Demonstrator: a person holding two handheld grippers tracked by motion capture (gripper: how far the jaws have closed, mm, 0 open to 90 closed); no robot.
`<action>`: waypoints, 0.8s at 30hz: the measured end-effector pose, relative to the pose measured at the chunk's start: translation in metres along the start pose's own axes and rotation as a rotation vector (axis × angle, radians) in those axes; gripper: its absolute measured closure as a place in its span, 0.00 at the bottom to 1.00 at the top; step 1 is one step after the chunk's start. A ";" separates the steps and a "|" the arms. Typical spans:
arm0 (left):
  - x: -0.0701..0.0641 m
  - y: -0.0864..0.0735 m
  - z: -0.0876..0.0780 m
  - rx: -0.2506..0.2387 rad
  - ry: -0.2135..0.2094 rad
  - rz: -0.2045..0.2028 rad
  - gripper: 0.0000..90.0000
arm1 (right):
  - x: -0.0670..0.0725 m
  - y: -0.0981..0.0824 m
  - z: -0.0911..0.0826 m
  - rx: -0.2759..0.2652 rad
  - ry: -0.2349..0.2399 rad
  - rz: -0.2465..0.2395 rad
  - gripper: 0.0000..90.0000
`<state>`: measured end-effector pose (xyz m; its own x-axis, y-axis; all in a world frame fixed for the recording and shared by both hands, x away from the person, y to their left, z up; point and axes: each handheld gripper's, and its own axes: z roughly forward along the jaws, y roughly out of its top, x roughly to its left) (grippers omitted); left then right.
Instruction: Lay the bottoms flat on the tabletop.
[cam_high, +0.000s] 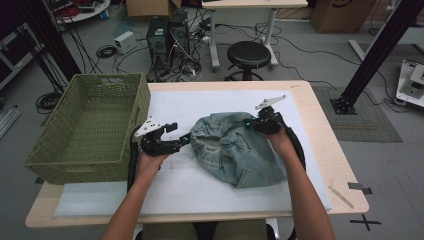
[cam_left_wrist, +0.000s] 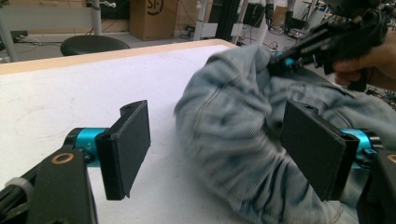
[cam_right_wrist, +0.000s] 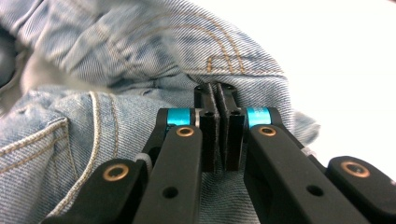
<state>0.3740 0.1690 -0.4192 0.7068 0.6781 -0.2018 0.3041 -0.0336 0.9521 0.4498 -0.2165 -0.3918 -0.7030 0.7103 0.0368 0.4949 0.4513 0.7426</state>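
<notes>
Table of pale wood (cam_high: 320, 130) with a white mat, frame centre. Olive-green woven plastic basket (cam_high: 87, 127) at left, on the table's edge. Crumpled light-blue denim garment (cam_high: 235, 150) mid-mat, right of the basket. Right gripper (cam_high: 254, 123): jaws pinched tight on a denim fold at the garment's upper right. Left gripper (cam_high: 184, 141): jaws wide apart, the garment's left edge between them, pads not pressing.

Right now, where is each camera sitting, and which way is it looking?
High view: above the person's side, looking forward and down at the table; both forearms show, jeans between them.
Left gripper view: on the left hand-held gripper, looking across the table between its open jaws at the jeans.
Right gripper view: on the right hand-held gripper, close up, jaws pinching denim.
All views share the jeans.
</notes>
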 end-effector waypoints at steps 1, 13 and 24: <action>-0.001 0.000 0.001 0.003 -0.003 0.001 0.27 | -0.005 -0.001 -0.003 -0.018 -0.012 0.033 1.00; -0.015 -0.004 0.021 0.044 -0.056 0.009 0.32 | -0.024 -0.010 -0.018 -0.074 -0.256 0.141 1.00; -0.021 -0.005 0.029 0.065 -0.071 0.025 0.32 | -0.023 -0.022 -0.027 -0.124 -0.272 0.184 0.61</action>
<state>0.3765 0.1337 -0.4267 0.7576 0.6226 -0.1960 0.3249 -0.0992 0.9405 0.4411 -0.2573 -0.3906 -0.4377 0.8990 0.0103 0.5227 0.2451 0.8165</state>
